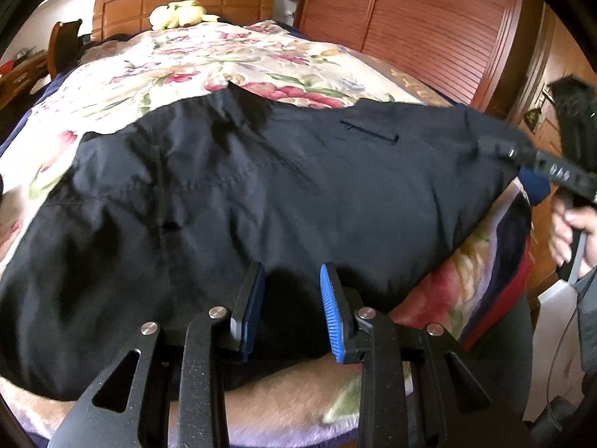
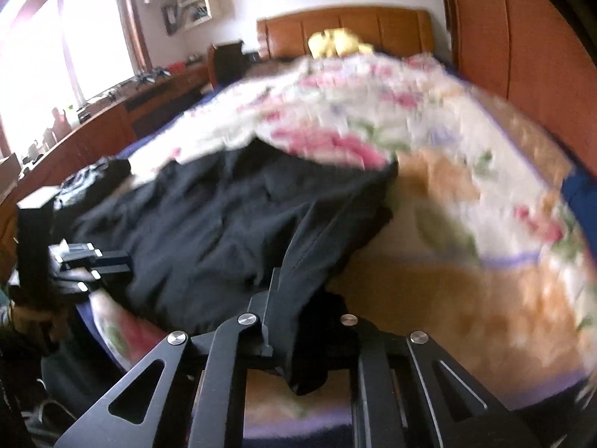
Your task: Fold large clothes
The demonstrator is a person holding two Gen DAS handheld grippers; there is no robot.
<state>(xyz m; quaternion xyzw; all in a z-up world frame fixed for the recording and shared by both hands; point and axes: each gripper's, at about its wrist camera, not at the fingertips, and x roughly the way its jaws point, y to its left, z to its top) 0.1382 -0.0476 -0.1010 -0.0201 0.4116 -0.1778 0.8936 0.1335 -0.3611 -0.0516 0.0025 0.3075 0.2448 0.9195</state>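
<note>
Left gripper [image 1: 293, 308] part-open, straddling black garment [image 1: 231, 201]; right gripper [image 2: 298, 321] clamps its lifted edge; garment lies crosswise.

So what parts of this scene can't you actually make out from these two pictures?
- Right tool, right wrist view: the black garment drapes over its fingers, hiding the pads.
- Floral bedspread, right wrist view: blurred, pattern unclear.
- Items on the wooden sideboard, right wrist view: too small, washed out by window glare.
- Left tool, left wrist view: whether its pads pinch cloth; the fabric between them lies in shadow.
- Garment's near edge, left wrist view: covered by the tool's frame.
</note>
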